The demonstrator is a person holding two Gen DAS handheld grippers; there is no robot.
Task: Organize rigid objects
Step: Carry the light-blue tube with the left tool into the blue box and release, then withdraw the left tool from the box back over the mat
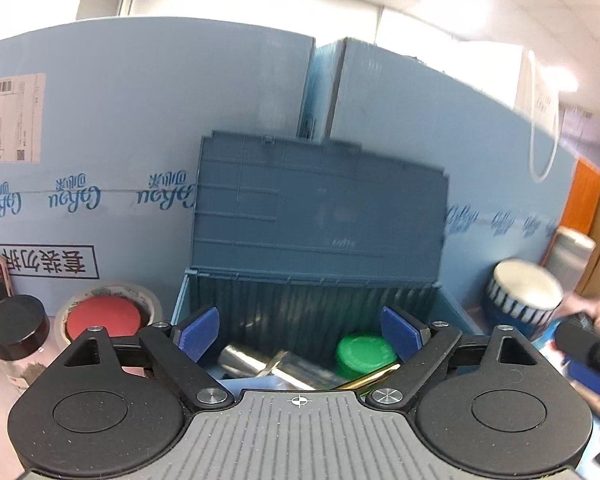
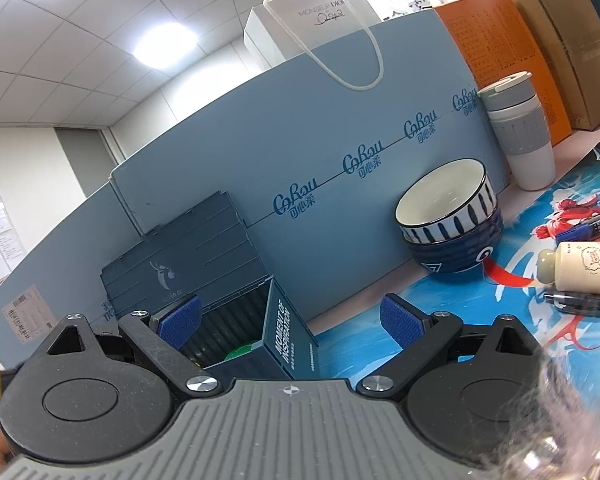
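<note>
A blue storage box (image 1: 452,304) stands open with its lid (image 1: 320,204) leaning on the blue board behind. Inside lie a green lid (image 1: 364,354), a silver cylinder (image 1: 244,360) and a gold pen (image 1: 374,378). My left gripper (image 1: 300,334) is open and empty, just above the box. My right gripper (image 2: 290,326) is open and empty, to the right of the same box (image 2: 290,332), over the printed mat. Two stacked bowls (image 2: 452,224), a cream bottle (image 2: 580,266) and pens (image 2: 580,304) lie to its right.
Left of the box stand a dark-capped jar (image 1: 16,332) and a tape roll with a red centre (image 1: 104,316). A grey tumbler (image 2: 520,128), orange and brown cartons (image 2: 500,52) and a white paper bag (image 2: 312,24) line the back. The blue board (image 1: 120,120) walls the desk.
</note>
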